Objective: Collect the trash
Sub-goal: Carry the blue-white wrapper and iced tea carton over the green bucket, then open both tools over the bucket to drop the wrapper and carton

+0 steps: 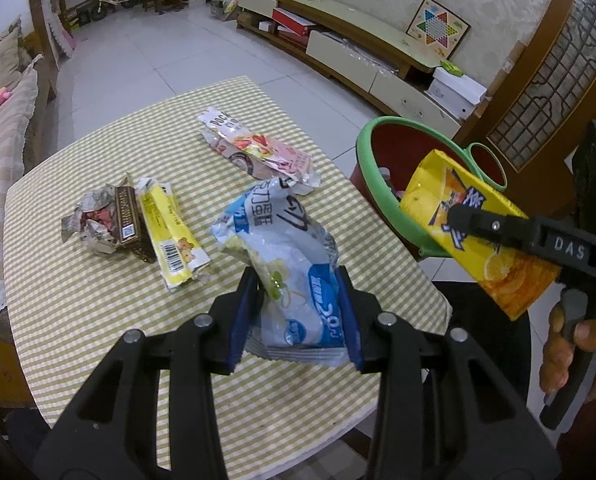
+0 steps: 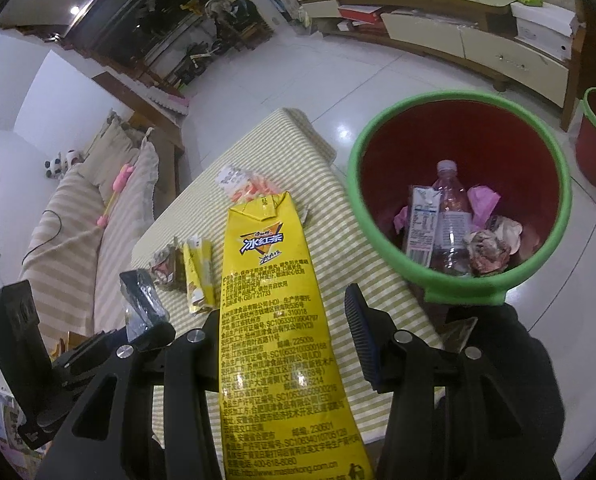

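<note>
We see a table (image 1: 98, 300) with a checked cloth. On it lie a pink wrapper (image 1: 258, 150), a yellow wrapper (image 1: 170, 228) and a brown crumpled wrapper (image 1: 106, 222). The last two touch.

Home living room: sofa (image 1: 6, 128), TV cabinet (image 1: 362, 60).

The mouth of the red plastic bin with a green rim (image 2: 458, 132) lies open from above, its floor crowded by a clear plastic bottle (image 2: 452, 216) and a small white carton (image 2: 420, 226). The flattened yellow tea carton (image 2: 274, 320) fills the gap between the right hand-held gripper (image 2: 286, 344) fingers. The green-checked desk (image 1: 98, 300) is bare along its near edge.
</note>
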A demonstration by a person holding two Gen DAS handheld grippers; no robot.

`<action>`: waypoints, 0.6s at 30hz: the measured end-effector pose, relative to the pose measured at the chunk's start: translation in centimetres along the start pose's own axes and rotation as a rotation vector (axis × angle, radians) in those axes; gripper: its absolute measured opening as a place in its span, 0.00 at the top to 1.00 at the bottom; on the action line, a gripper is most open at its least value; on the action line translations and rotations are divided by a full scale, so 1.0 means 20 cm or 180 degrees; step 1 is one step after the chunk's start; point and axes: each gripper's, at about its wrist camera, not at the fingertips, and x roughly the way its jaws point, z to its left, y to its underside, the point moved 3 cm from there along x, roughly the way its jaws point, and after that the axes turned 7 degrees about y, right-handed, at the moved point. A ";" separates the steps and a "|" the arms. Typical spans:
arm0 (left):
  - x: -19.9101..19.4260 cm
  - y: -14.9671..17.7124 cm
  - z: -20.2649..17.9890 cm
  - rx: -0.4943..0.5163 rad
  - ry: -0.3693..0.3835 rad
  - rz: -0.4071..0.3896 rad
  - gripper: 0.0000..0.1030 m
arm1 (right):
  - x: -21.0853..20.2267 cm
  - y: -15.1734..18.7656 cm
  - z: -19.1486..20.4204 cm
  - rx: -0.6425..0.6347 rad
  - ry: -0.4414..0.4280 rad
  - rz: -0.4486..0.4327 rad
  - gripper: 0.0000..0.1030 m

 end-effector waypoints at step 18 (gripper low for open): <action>0.28 -0.22 -0.24 0.0064 0.0398 0.0106 0.63 | -0.06 -0.22 -0.38 0.0332 0.0248 -0.0302 0.55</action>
